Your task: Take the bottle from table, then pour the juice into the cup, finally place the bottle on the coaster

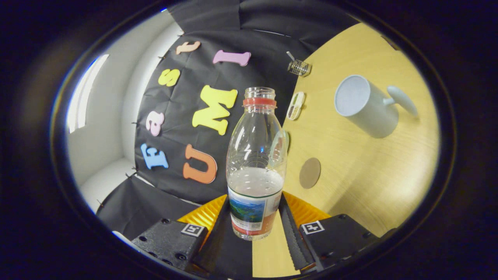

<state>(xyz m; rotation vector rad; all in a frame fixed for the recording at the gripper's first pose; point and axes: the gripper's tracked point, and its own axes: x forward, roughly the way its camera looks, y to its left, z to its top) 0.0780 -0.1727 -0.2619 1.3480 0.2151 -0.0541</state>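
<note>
A clear plastic bottle (255, 155) with a red neck ring and no cap stands between my fingers, its labelled lower part pressed from both sides. It holds clear liquid up to just above the label. My gripper (255, 212) is shut on it and rolled, so the wooden table (369, 186) appears tilted beside the bottle. A white mug (365, 105) with its handle pointing away from the bottle stands on the table, well beyond the fingers. The round brown coaster (310, 173) lies flat on the table, close beside the bottle's middle.
A small oval dish (295, 105) and a little glass jar (298, 68) sit near the table's far edge by the black cloth wall (186, 128). A white wall shows past the cloth.
</note>
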